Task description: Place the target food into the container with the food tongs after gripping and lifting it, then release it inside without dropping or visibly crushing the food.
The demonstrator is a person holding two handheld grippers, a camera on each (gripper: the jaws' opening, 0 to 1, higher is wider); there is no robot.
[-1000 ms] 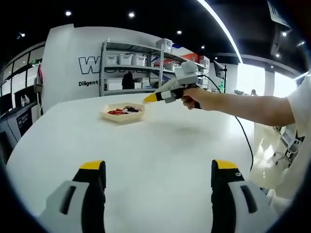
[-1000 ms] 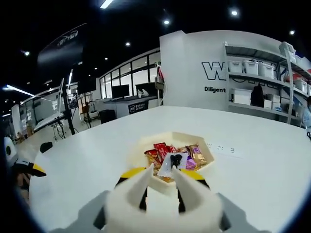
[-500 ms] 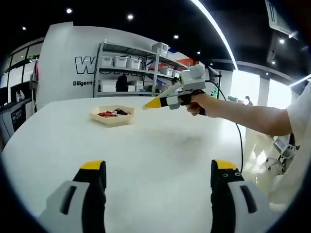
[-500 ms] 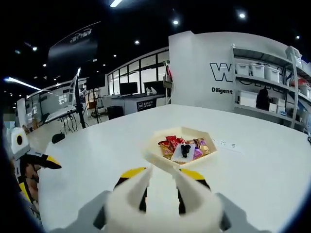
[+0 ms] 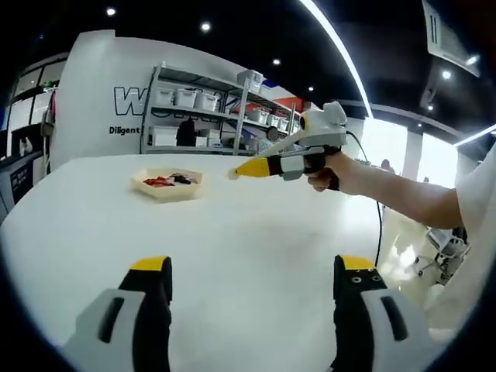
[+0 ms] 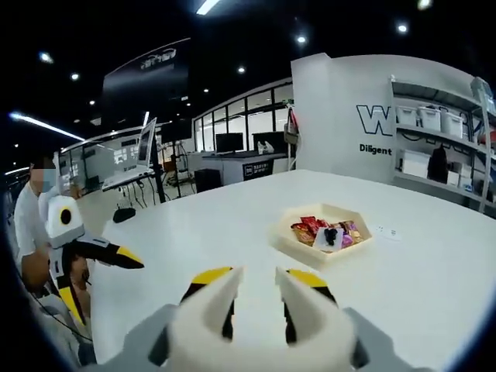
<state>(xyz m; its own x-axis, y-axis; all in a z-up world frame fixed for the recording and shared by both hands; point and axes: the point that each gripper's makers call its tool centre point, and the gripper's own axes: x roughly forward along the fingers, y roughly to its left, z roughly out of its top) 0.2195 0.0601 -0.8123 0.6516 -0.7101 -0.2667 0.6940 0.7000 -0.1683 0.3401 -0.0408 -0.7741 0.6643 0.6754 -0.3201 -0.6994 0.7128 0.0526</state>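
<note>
**Grippers up over the desk, snack tray sitting further back**

Jaws first, since they're closest. In the left gripper view the left gripper (image 5: 252, 310) has its two yellow-tipped jaws spread wide apart, nothing between them, just bare white desk (image 5: 232, 232) underneath. In the right gripper view the right gripper (image 6: 256, 302) carries white tong-style pieces on its jaws, with a narrow gap between the tips and nothing held in it, so slightly apart and empty.

A bit further out, the right gripper pops into the left gripper view from the right side: a hand (image 5: 337, 169) wrapped around its grip, yellow tip pointing left, up in the air above the desk and not touching anything. Same deal the other way round: the left gripper shows at the left edge of the right gripper view (image 6: 116, 256), black and yellow jaw tips sticking out over the desk edge.

Past that is the tray (image 6: 288, 242), a shallow cream-coloured hexagon-ish dish lying flat on the desk, well apart from both grippers. Wrapped snacks (image 6: 325, 232) are piled in it: red, gold and purple wrappers plus something dark on a white packet. Can't tell exactly what each one is.

Way at the back there's a metal shelf rack (image 5: 201, 108) with white bins, against a white wall with dark lettering.
</note>
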